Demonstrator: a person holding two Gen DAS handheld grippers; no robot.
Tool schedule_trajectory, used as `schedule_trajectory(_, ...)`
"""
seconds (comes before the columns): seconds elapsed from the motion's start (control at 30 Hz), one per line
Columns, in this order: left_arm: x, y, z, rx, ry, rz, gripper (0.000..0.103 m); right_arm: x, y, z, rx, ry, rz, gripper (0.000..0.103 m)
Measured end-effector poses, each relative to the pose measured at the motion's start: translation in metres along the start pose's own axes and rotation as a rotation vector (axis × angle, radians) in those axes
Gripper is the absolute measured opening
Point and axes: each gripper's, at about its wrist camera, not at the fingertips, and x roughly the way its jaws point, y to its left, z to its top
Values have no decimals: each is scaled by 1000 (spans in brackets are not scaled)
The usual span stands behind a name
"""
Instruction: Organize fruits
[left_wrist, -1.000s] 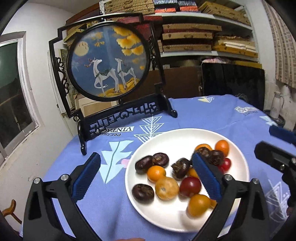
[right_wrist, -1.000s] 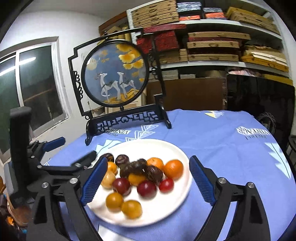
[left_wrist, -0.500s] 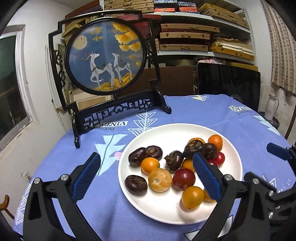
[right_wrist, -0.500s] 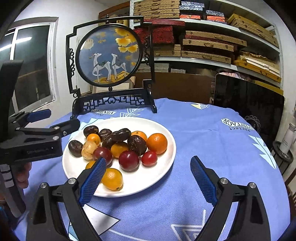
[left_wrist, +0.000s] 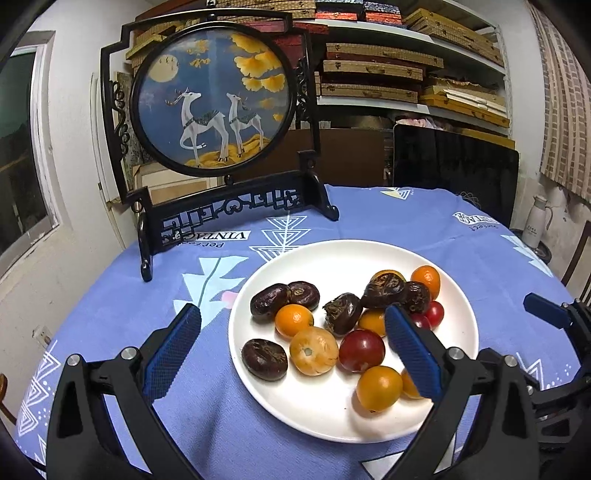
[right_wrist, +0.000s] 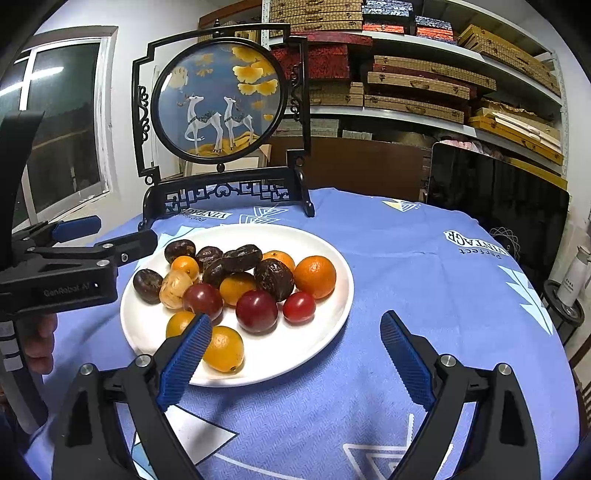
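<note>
A white plate (left_wrist: 314, 406) (right_wrist: 295, 354) on the blue tablecloth holds several fruits. Among them are dark brown chestnuts (left_wrist: 264, 359), orange fruits (left_wrist: 378, 387) (right_wrist: 314, 277) and red ones (left_wrist: 362, 350) (right_wrist: 256, 311). My left gripper (left_wrist: 291, 312) is open over the plate's near left part, holding nothing. Its body (right_wrist: 85, 266) shows at the left of the right wrist view, gripped by a hand. My right gripper (right_wrist: 295, 319) is open and empty over the plate's near right rim. Its blue fingertip (left_wrist: 546, 314) shows at the right of the left wrist view.
A round deer picture in a black stand (left_wrist: 214, 99) (right_wrist: 221, 99) stands behind the plate. A dark panel (left_wrist: 454, 173) and shelves of flat boxes (right_wrist: 417, 85) lie beyond the table. A white flask (left_wrist: 537, 221) sits off the right edge. A window (right_wrist: 62, 122) is at the left.
The right gripper has drawn back and swung right, so the plate now sits further left in its view. The left gripper has shifted slightly. Both stayed open and the fruits have not moved.
</note>
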Motion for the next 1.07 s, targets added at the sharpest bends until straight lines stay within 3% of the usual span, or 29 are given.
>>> schedule_trajectory(1.07, 7, 7, 0, -38, 27, 50, 98, 2, 3, -2, -12, 13, 3, 93)
